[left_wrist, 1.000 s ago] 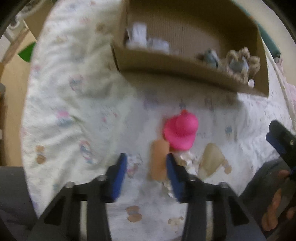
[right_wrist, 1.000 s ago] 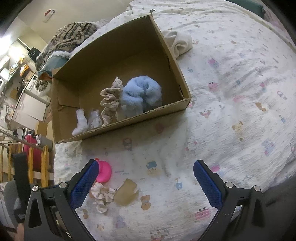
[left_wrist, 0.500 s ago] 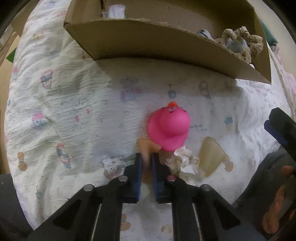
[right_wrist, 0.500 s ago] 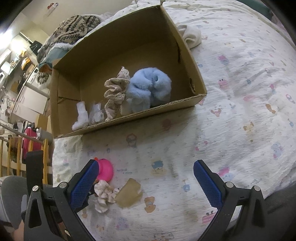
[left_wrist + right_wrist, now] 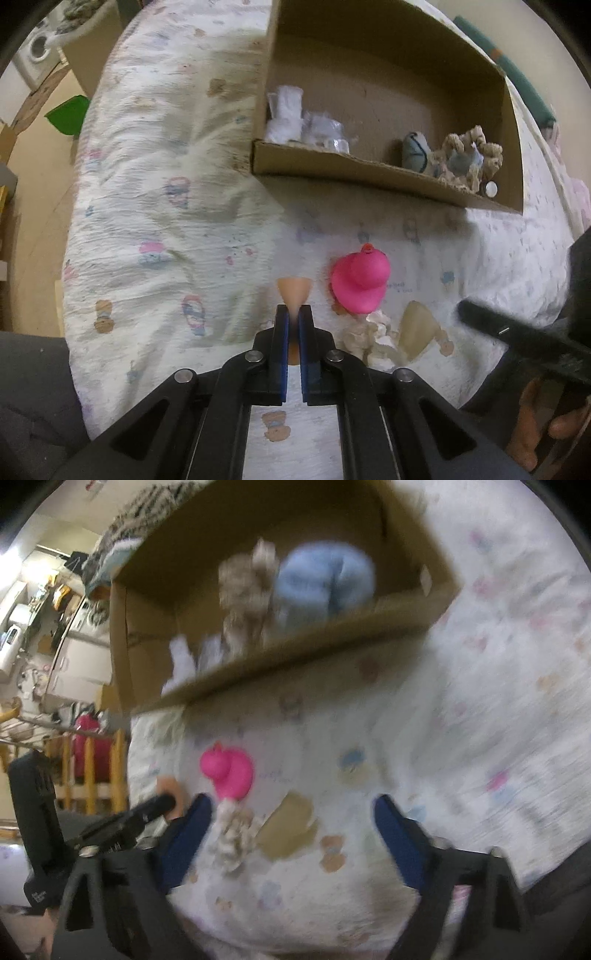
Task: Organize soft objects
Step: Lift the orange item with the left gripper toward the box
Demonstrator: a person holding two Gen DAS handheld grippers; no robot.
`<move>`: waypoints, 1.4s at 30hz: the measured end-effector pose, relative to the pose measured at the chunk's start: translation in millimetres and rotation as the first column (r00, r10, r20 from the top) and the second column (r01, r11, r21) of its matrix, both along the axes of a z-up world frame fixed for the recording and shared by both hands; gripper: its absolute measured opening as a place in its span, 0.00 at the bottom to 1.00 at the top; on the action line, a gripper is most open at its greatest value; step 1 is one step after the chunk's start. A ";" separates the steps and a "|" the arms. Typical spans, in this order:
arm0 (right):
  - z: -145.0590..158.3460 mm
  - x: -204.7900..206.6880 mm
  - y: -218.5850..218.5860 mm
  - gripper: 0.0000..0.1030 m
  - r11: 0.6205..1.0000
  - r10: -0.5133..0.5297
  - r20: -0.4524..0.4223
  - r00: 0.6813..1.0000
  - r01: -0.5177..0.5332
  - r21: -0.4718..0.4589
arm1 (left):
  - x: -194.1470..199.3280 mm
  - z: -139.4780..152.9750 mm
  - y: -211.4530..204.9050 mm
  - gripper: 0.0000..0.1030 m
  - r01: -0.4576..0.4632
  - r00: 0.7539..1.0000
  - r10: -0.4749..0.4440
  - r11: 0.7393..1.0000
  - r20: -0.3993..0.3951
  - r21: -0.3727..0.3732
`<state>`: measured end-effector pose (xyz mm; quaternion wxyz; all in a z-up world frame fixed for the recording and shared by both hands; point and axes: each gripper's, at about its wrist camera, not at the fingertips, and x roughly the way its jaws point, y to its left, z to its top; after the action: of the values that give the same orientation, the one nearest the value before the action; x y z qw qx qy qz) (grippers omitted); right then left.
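The left tool [image 5: 294, 314], open a second ago, now pinches the peach sponge [image 5: 294, 291] above the bed [image 5: 155, 221], ready for the cardboard box [image 5: 354, 173], while the right tool [image 5: 291, 834] stays wide open and empty.

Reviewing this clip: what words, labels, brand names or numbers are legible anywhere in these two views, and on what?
No text can be read in either view.
Bedsheet: small print beside the pink duck, too small and blurred to read.
Left claw: faint marking low on its body in the right wrist view, unreadable.
Box: no print shows.
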<state>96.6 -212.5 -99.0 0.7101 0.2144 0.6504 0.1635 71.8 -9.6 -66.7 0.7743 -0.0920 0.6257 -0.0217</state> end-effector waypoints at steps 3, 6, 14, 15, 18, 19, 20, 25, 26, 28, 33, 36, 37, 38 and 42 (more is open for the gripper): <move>-14.4 -2.6 9.6 0.60 0.999 0.035 -0.073 0.997 -0.034 0.016 | -2.6 2.1 2.0 0.05 0.005 1.000 -0.005 1.000 0.008 -0.005; -20.9 -2.7 19.1 0.55 0.998 0.063 -0.086 0.994 -0.064 -0.014 | -3.7 3.5 2.7 0.05 0.012 1.000 -0.012 1.000 0.019 0.007; -23.6 1.4 43.0 0.11 0.988 0.126 -0.060 0.990 -0.130 -0.077 | -0.9 0.8 -3.5 0.05 0.007 0.999 -0.007 1.000 0.034 0.016; -21.3 1.8 43.6 0.10 0.989 0.123 -0.049 0.991 -0.127 -0.079 | -1.3 1.0 -2.4 0.05 0.005 0.999 -0.005 1.000 0.035 0.017; -16.0 1.4 41.5 0.10 0.992 0.106 -0.024 0.994 -0.107 -0.063 | -0.7 0.7 1.4 0.05 -0.007 0.999 0.006 1.000 0.036 0.017; -12.4 1.1 39.0 0.10 0.993 0.101 -0.009 0.995 -0.101 -0.062 | -1.3 1.9 4.4 0.05 -0.010 0.999 0.009 1.000 0.037 0.017; -9.1 1.4 37.7 0.10 0.994 0.093 0.006 0.996 -0.092 -0.059 | -2.7 2.9 6.5 0.05 -0.014 0.999 0.013 1.000 0.040 0.018; 12.5 -1.9 30.5 0.10 0.999 0.049 0.092 0.995 -0.047 -0.024 | -4.8 9.9 9.1 0.05 -0.020 0.997 0.019 1.000 0.081 0.018; 15.5 -2.2 28.3 0.10 0.999 0.044 0.103 0.994 -0.042 -0.017 | -5.3 12.4 8.6 0.05 -0.020 0.995 0.017 0.999 0.096 0.025; 21.8 -2.3 23.1 0.10 0.999 0.034 0.127 0.991 -0.034 -0.005 | -6.4 16.1 7.7 0.05 -0.019 0.993 0.015 0.999 0.118 0.039; 33.6 -5.4 16.9 0.10 1.000 0.022 0.179 0.984 -0.026 0.018 | -8.9 23.3 7.8 0.05 -0.025 0.988 0.016 0.998 0.156 0.056; 45.1 -9.0 13.6 0.10 0.999 0.023 0.228 0.973 -0.029 0.024 | -10.3 29.4 10.5 0.05 -0.040 0.983 0.028 0.997 0.183 0.060; 50.7 -9.6 11.5 0.10 0.999 0.016 0.253 0.967 -0.024 0.029 | -11.2 32.4 11.2 0.05 -0.044 0.980 0.031 0.997 0.195 0.063; 57.5 -10.1 7.5 0.10 0.999 0.004 0.279 0.960 -0.015 0.036 | -12.2 34.4 12.3 0.05 -0.045 0.979 0.031 0.997 0.202 0.067; 80.1 -7.8 -9.6 0.10 0.997 -0.065 0.358 0.931 0.048 0.057 | -15.3 46.4 14.0 0.05 -0.038 0.973 0.019 0.996 0.231 0.077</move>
<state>88.8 -222.1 -18.9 0.8162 0.2161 0.4991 0.1949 56.4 4.4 -20.3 0.8450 -0.0661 0.5307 0.0043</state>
